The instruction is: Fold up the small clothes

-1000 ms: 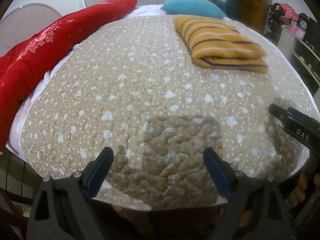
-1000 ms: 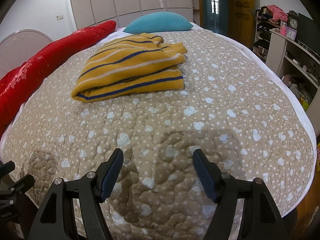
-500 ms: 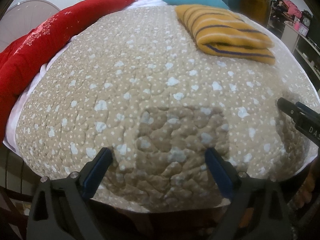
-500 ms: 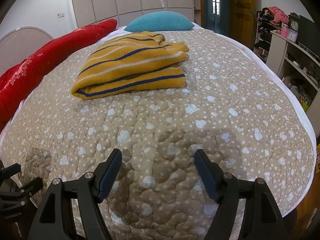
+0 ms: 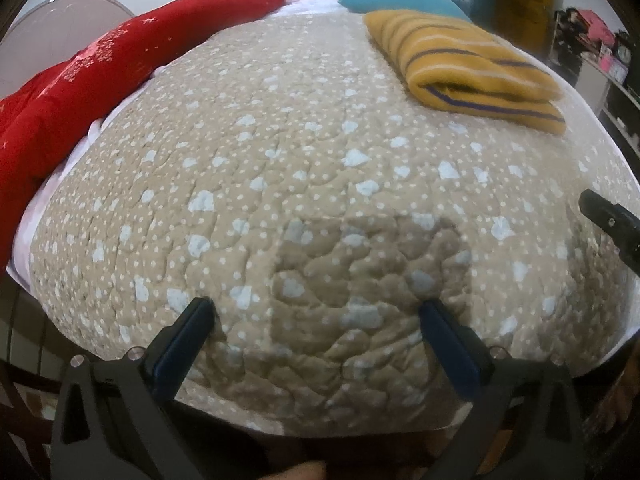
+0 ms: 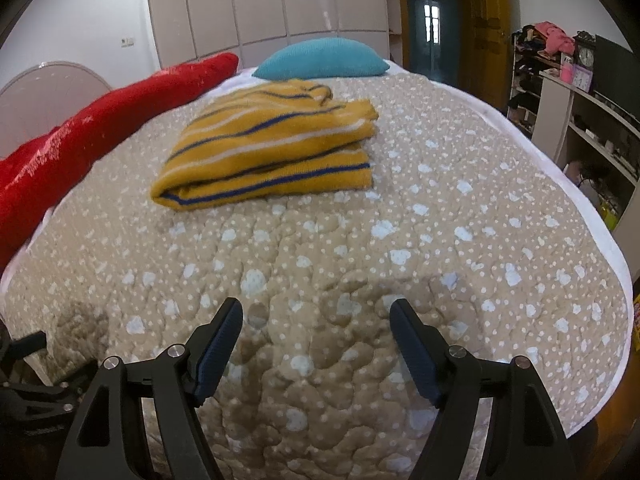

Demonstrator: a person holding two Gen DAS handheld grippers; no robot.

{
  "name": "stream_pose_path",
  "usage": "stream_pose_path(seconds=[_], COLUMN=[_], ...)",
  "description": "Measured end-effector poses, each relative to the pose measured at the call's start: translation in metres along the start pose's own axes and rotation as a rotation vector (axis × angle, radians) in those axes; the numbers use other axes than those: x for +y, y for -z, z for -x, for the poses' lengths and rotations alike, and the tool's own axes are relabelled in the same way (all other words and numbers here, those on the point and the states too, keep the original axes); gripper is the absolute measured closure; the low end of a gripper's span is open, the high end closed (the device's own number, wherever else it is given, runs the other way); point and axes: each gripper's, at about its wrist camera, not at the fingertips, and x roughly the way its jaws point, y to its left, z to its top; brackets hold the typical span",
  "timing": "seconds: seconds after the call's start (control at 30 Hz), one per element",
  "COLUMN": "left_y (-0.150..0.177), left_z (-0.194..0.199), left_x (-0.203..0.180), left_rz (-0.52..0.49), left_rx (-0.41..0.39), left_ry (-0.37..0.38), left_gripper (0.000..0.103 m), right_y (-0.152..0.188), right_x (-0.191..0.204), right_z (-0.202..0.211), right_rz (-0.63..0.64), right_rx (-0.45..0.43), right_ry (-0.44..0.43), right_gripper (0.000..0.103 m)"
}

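On the far half of the quilt [image 6: 460,240], just short of the teal pillow [image 6: 320,58], lies the yellow striped garment [image 6: 268,148], already doubled over w/ its fold edge facing the cameras. Red blanket [image 5: 80,88] runs along the left side. Left gripper [image 5: 316,316] and right gripper [image 6: 316,316] both hover near the bed's foot, jaws spread wide, nothing between them, well apart from the garment. Looks like the fold is mostly done; judging by the bulk, maybe one more fold or a tidy-up. To do it well: approach low, one gripper per near corner, pinch all layers together, lift evenly so stripes stay aligned, lay over w/o dragging. Knit looks soft and thick, so layers may slip.
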Motion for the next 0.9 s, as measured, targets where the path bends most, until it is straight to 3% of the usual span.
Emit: stream_pose_path(seconds=[0.17,0.3,0.43,0.63,0.9], left_y=[-0.005,-0.020,-0.047,-0.086,-0.107], left_z=[0.004,0.028,0.043,0.030,0.024], left_x=[0.002,0.004,-0.004,-0.011,-0.023], left_rz=[0.004,0.007,-0.063,-0.060,-0.076], left_rx=[0.017,-0.078,-0.145,-0.112,-0.125], left_ry=[0.008,0.005,0.030,0.095,0.083], left_gripper=[0.000,0.000,0.000,0.000,0.000], right_y=[-0.003,-0.008,-0.023,-0.055,-0.081], right_x=[0.006,0.009,0.011,0.014,0.014], right_z=[0.000,0.000,-0.002,-0.007,-0.014], right_rz=[0.033,0.059,0.097,0.109,0.120], right_rx=[-0.006,-0.012,-0.019,-0.036,-0.038], right_ry=[0.000,0.006,0.008,-0.032,-0.011], right_gripper=[0.023,0.023,0.023,0.022,0.021])
